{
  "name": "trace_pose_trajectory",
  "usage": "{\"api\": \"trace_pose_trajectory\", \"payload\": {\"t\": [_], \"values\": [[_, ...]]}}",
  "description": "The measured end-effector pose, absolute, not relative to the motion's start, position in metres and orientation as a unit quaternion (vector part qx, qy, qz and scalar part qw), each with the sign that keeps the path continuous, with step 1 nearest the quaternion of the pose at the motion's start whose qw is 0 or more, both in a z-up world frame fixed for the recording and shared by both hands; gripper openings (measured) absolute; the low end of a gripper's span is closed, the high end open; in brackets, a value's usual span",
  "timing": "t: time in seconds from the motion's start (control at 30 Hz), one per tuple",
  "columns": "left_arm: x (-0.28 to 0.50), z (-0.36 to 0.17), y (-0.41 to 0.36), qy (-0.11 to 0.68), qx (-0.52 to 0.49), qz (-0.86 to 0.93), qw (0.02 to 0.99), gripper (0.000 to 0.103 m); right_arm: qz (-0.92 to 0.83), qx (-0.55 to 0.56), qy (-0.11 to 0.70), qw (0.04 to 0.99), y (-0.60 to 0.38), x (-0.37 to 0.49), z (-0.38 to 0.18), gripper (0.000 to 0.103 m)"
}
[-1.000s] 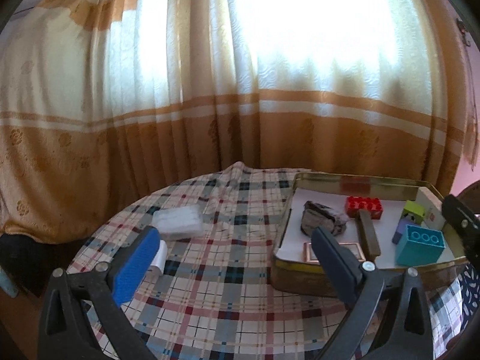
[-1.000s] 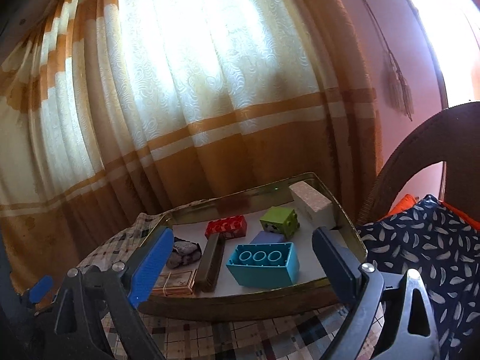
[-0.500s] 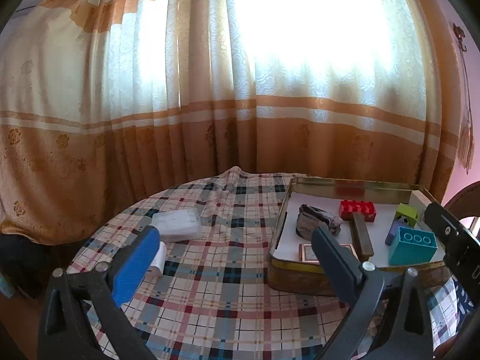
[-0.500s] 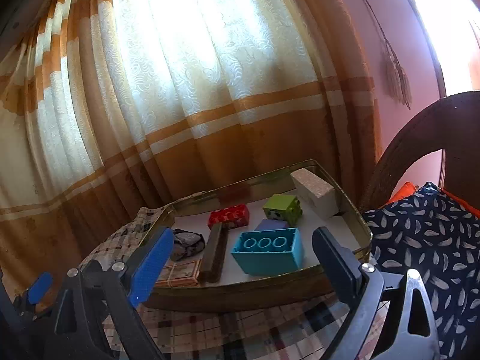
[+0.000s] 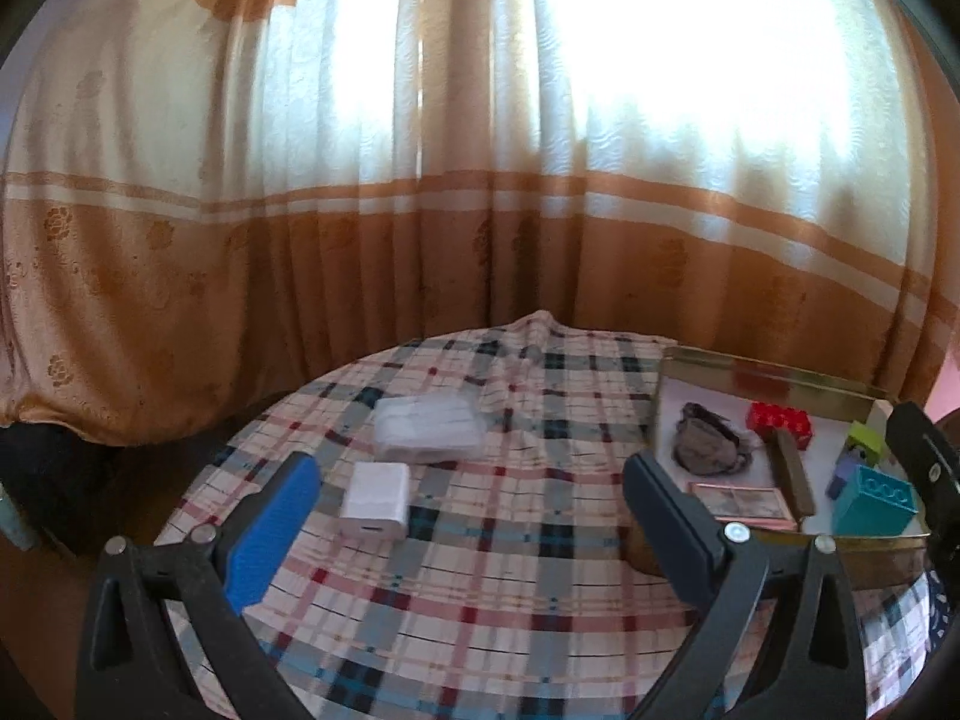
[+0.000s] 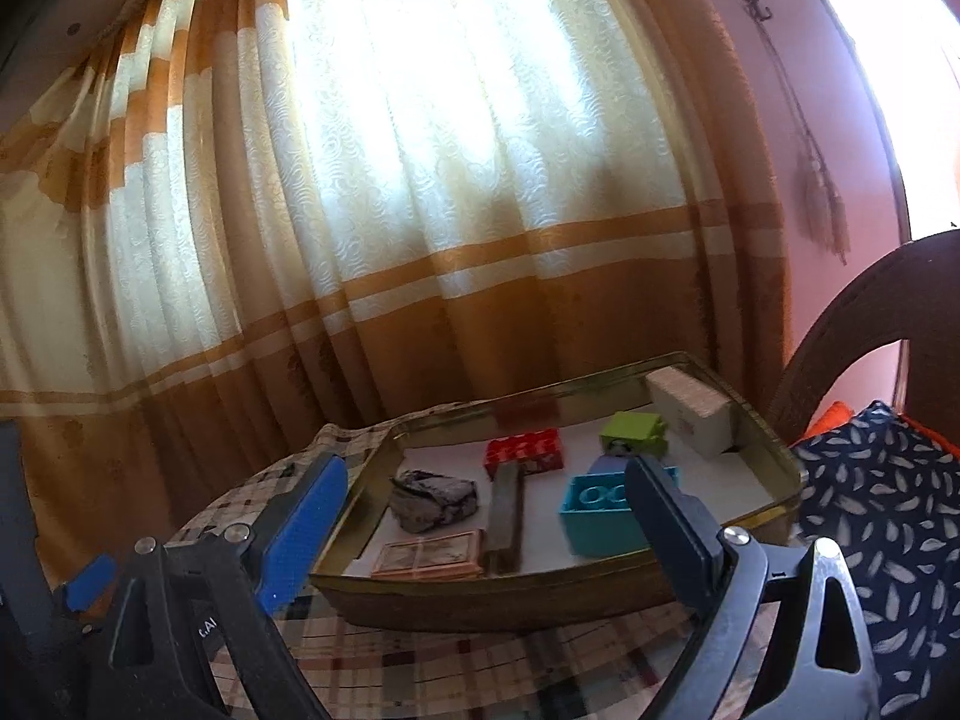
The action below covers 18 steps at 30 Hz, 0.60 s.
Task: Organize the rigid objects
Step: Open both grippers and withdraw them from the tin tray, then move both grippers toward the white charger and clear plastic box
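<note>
Gold tin tray (image 6: 774,450) holding seven items, two white pieces (image 5: 377,501) on plaid cloth (image 5: 480,570), both jaws wide, empty

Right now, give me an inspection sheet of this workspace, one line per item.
Surface: round table under a plaid cloth, rumpled at the far edge.
Job's things: gold tray holding a red brick, teal brick, green block, white box, brown bar, grey pouch and flat card. On the cloth outside the tray: white charger, clear case.
Clutter: nothing seen.
Grippers: left gripper open, empty, facing the charger; right gripper open, empty, facing the tray.
Cables: nothing seen.
Surroundings: orange and cream curtain, chair back, patterned cushion.
</note>
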<state>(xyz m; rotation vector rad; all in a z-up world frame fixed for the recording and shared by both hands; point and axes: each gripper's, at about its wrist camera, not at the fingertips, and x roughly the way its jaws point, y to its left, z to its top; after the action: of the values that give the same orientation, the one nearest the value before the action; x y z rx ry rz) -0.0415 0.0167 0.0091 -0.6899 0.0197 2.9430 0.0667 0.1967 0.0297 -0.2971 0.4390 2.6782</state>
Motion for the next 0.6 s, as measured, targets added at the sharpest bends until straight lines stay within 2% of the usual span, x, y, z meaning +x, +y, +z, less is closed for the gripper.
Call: {"api": "trace_pose_trajectory", "payload": {"t": [0.6], "values": [[-0.061, 0.002, -0.021, -0.021, -0.262, 0.964, 0.039, 0.102, 0.97, -0.108, 0.13, 0.175, 0.15, 0.029, 0.032, 0.095]]}}
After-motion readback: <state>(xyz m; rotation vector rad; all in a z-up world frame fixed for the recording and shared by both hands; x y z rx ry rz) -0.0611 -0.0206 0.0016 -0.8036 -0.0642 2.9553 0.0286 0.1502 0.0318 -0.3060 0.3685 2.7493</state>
